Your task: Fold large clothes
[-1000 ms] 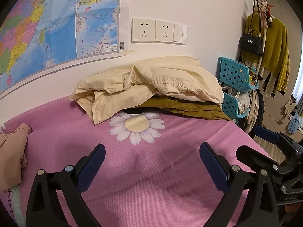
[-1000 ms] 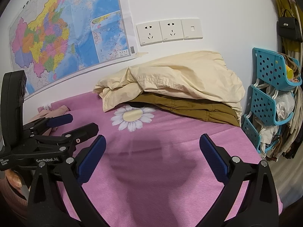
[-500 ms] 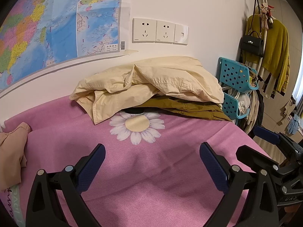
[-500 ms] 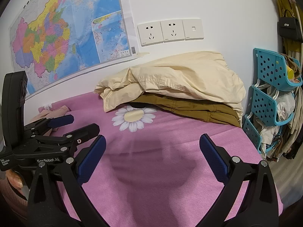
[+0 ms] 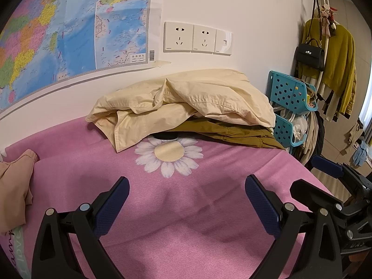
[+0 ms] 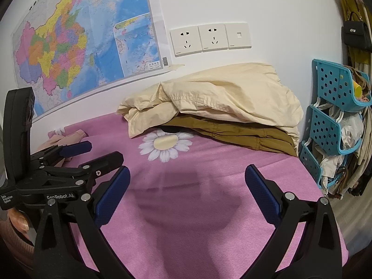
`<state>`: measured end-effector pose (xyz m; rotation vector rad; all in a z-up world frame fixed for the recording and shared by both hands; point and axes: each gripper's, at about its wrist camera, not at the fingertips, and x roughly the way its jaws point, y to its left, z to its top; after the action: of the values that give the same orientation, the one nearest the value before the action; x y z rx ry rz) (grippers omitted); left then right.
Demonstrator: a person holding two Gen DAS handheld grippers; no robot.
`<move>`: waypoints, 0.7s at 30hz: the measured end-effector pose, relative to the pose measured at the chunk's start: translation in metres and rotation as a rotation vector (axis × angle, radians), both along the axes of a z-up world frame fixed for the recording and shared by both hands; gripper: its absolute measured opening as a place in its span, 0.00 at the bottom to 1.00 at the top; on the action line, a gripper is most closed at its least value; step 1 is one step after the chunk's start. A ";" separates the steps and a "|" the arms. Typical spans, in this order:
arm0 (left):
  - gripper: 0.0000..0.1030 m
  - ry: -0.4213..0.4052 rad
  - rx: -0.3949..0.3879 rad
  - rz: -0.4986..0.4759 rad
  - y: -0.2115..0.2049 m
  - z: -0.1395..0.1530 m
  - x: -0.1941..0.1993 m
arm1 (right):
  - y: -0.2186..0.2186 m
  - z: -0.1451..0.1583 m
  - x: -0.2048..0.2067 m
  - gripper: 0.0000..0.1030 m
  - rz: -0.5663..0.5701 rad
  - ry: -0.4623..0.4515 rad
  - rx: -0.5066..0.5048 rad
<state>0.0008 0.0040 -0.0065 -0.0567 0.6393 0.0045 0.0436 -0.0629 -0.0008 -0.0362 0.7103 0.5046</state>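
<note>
- cream garment (image 5: 186, 102) heaped at the far edge of the surface against the wall, toward the far right corner; crumpled, loosely bunched, stitched hems showing
- lies on top of an olive-brown garment (image 5: 230, 132), which looks flatter, with seams visible; a small dark item peeks out under the front of the pile, can't identify
- handling guess: cream one is a thin woven cotton type, light, soft and floppy, won't hold shape; will drag and bunch, not slippery, not fragile
- best hold, judged: the hemmed edge hanging at the front left of the heap, or two corners, one per claw, then lift and spread on the open pink area
- left claw (image 5: 186, 207) spread wide, empty, hovering over the near middle of the surface, well apart from the pile
- right claw (image 6: 186, 195) also spread wide, holding nothing, beside the left one, same side of the surface
- surface cover (image 5: 186, 232) pink, fine ribbed weave, matte, printed white daisy (image 5: 169, 154) just in front of the pile
- peach cloth (image 5: 14, 186) crumpled at the left edge
- teal perforated plastic baskets (image 6: 334, 107) past the right edge; map (image 6: 81, 41) and sockets on the wall
</note>
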 end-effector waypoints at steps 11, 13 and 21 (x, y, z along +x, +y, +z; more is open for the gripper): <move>0.93 -0.003 -0.003 0.004 0.003 0.000 0.000 | 0.003 0.001 0.000 0.94 0.005 0.000 -0.002; 0.93 -0.002 -0.003 0.004 0.004 -0.002 0.000 | 0.002 0.001 0.000 0.94 0.005 0.000 0.001; 0.93 0.000 -0.005 0.005 0.005 -0.002 0.000 | 0.003 0.001 0.001 0.94 0.006 0.002 0.001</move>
<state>0.0010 0.0089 -0.0083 -0.0632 0.6389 0.0076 0.0444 -0.0603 0.0001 -0.0375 0.7125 0.5111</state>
